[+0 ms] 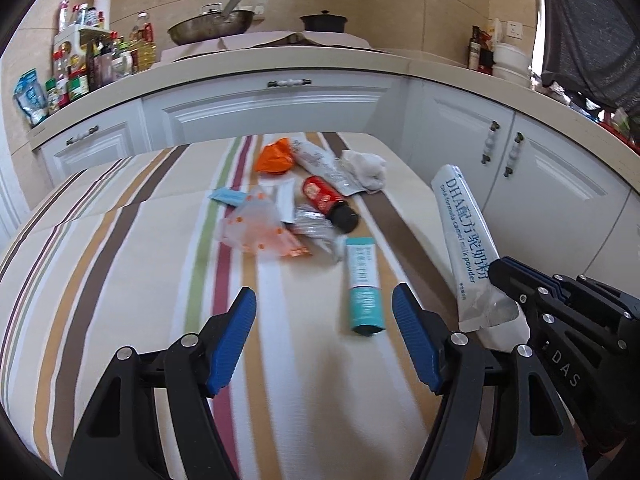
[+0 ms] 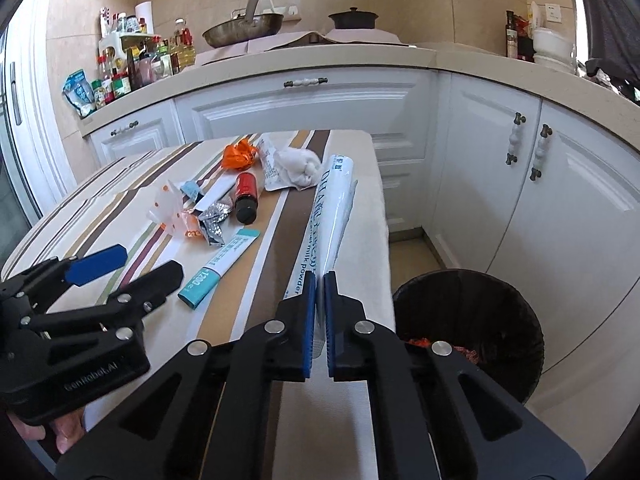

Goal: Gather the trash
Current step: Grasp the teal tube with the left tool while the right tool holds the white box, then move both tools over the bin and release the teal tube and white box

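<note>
My right gripper (image 2: 319,280) is shut on a long white milk powder sachet (image 2: 332,208), held above the table's right edge; the sachet also shows in the left wrist view (image 1: 464,236). My left gripper (image 1: 324,304) is open and empty, low over the striped tablecloth (image 1: 120,280), just short of a teal and white sachet (image 1: 362,284). Beyond it lie a small red bottle (image 1: 328,200), a crumpled orange wrapper (image 1: 274,156), a clear orange-dotted bag (image 1: 256,228), a silver foil packet (image 1: 312,224) and a white tissue wad (image 1: 366,168).
A black trash bin (image 2: 468,320) with some red wrappers inside stands on the floor right of the table. White kitchen cabinets (image 2: 520,200) and a counter with a wok (image 2: 244,28), pot and condiment bottles lie behind.
</note>
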Action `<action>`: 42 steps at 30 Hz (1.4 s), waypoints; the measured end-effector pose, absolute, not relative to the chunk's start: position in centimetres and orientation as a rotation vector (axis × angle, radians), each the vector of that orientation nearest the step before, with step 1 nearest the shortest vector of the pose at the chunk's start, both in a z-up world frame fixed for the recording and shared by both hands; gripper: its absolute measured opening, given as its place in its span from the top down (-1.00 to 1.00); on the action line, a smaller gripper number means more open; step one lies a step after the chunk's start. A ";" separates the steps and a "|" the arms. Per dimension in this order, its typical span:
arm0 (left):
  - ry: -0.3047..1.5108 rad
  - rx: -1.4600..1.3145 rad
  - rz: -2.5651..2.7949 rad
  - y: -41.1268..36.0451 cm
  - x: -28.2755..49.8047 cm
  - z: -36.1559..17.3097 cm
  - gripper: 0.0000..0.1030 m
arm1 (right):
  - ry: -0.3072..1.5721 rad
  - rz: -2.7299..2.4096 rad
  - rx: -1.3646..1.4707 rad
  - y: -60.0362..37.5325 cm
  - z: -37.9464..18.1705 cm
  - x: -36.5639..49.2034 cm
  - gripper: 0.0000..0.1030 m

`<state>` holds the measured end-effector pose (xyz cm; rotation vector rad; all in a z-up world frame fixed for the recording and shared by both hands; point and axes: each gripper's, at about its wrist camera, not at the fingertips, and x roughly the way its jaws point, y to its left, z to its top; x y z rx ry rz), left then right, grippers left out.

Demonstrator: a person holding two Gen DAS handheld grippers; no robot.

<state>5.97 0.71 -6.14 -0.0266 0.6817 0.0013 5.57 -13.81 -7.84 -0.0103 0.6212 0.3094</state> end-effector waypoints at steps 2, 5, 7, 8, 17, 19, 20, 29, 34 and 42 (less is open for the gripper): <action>0.689 -0.019 -0.006 0.2 6.3 -6.2 -0.33 | 0.614 0.306 -0.001 -14.4 -7.7 5.5 0.91; 0.707 -0.014 -0.010 -0.4 6.9 -6.3 -0.27 | 0.610 0.303 0.012 -15.0 -7.6 5.4 0.91; 0.727 -0.010 -0.018 -0.8 7.3 -6.6 -0.15 | 0.608 0.304 0.023 -15.5 -7.6 5.4 0.91; 0.736 -0.010 -0.021 -1.0 7.4 -6.7 -0.06 | 0.607 0.304 0.028 -15.8 -7.6 5.3 0.91; 0.791 -0.031 -0.056 -1.3 8.0 -7.9 0.69 | 0.607 0.305 0.055 -17.0 -7.9 5.3 0.91; 0.782 -0.023 -0.057 -1.4 7.8 -7.8 0.73 | 0.607 0.304 0.058 -17.2 -8.0 5.2 0.91; 0.779 -0.020 -0.058 -1.5 7.8 -7.8 0.75 | 0.607 0.303 0.058 -17.2 -8.0 5.2 0.91; 0.729 -0.002 -0.064 -1.8 7.0 -6.7 0.81 | 0.592 0.293 0.056 -17.7 -7.7 4.8 0.91; 0.690 0.003 -0.064 -1.8 6.5 -5.5 0.81 | 0.575 0.277 0.054 -18.2 -7.1 4.5 0.91; 0.656 -0.007 -0.067 -1.9 6.0 -4.4 0.81 | 0.550 0.226 0.050 -19.8 -6.2 3.9 0.91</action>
